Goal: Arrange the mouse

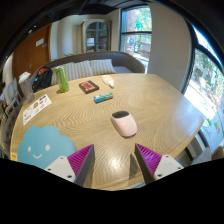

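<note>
Tongs (115, 163) wide open and empty, lined up on the mouse (124, 123) just ahead, apparently for a straight-in grab off the desk (160, 105).

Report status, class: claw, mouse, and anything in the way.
Claw open, holding nothing. Pale pink computer mouse on round wooden table, just ahead of the fingers. Path clear; light blue smiling-cloud mat lies off to the side.
</note>
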A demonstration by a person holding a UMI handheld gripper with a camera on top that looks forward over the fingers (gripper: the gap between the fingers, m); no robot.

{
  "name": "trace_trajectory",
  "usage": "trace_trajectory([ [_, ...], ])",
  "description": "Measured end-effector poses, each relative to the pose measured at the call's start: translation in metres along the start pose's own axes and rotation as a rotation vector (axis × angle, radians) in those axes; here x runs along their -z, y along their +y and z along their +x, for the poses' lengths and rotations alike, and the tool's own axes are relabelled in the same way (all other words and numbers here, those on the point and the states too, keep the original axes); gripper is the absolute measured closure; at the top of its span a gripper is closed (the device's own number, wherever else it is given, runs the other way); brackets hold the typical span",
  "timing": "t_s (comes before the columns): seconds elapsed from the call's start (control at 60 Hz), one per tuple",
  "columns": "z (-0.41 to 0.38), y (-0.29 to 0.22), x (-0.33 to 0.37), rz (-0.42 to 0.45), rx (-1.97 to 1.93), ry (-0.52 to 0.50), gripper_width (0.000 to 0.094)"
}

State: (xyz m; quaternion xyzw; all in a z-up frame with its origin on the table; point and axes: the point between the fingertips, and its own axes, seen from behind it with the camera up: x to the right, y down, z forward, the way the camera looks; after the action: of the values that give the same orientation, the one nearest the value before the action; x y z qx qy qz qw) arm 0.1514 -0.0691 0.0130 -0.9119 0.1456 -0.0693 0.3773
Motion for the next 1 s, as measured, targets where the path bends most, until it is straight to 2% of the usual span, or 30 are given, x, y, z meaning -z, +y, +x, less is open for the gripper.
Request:
trace_trajectory([
  [0.083,0.027,-0.017,-0.030,0.006,-0.006,-0.003,0.0102],
  [0.2,0.038,-0.024,-0.069,-0.009,0.053,-0.059,0.0097],
  [0.233,0.036,-0.037,-0.077,0.028,0.047,-0.087,0.0108],
  [0.35,0.047,-0.056,-0.097,0.054,0.021,-0.099,0.0113],
  [0.433,0.047,-0.065,-0.104,0.100,0.032,-0.106,0.0184],
  [0.483,0.044,-0.069,-0.110,0.138,0.032,-0.113,0.0284],
  [0.517,0.041,-0.069,-0.111,0.154,0.039,-0.121,0.0392],
  [0.617,0.042,-0.068,-0.112,0.124,0.033,-0.106,0.0424],
  [0.85,0.037,-0.068,-0.102,-0.029,-0.031,-0.051,0.0553],
  [1.0,-0.034,-0.102,-0.032,0.088,0.004,-0.064,0.0561],
])
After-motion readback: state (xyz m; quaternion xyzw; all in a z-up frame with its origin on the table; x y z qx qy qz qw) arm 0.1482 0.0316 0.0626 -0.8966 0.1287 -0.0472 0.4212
